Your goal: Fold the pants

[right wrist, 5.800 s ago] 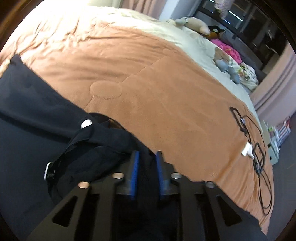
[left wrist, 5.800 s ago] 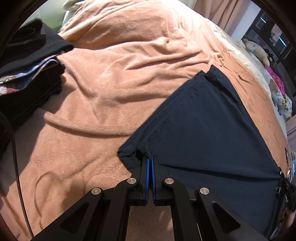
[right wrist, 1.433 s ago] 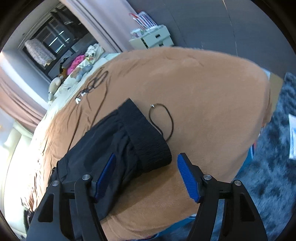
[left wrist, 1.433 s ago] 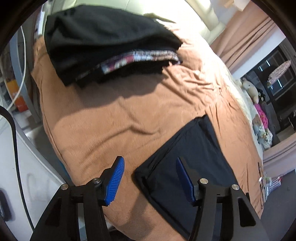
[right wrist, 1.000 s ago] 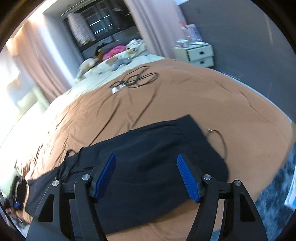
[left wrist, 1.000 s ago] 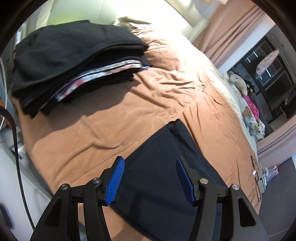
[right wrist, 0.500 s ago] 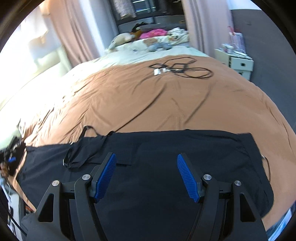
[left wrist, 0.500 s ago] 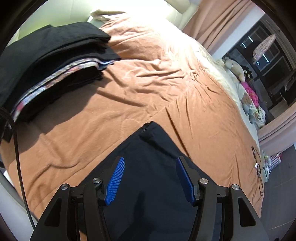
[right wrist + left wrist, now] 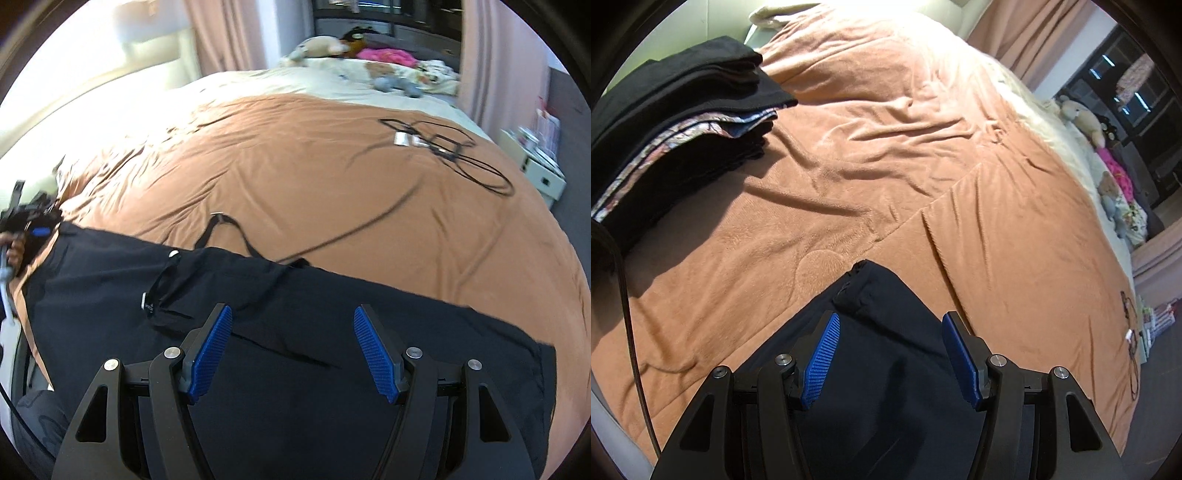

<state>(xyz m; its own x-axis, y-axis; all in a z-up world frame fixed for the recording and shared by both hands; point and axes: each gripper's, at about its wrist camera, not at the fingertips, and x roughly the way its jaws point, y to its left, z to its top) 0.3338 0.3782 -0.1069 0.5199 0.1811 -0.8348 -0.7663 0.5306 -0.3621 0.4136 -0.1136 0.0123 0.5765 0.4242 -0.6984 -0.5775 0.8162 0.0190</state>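
Note:
Dark navy pants point(image 9: 332, 332) lie flat across the near side of a brown blanket. In the left wrist view a cuffed corner of the pants point(image 9: 864, 291) points away from me. My left gripper point(image 9: 892, 354) is open and empty, hovering over that end. My right gripper point(image 9: 291, 350) is open and empty, above the middle of the pants. A black drawstring loop point(image 9: 221, 232) and a pocket fold point(image 9: 166, 291) lie at the far edge. The left gripper also shows in the right wrist view point(image 9: 33, 225) at the pants' left end.
A stack of folded dark clothes point(image 9: 676, 122) sits on the bed's left. Black cables with a white charger point(image 9: 443, 147) lie at the far right of the brown blanket point(image 9: 923, 147). Stuffed toys point(image 9: 325, 46) and a white nightstand point(image 9: 543, 173) are beyond.
Both grippers let go of the pants and opened. They pulled back, then swung in low over the flat pants: the left over the cuffed end, the right over the middle.

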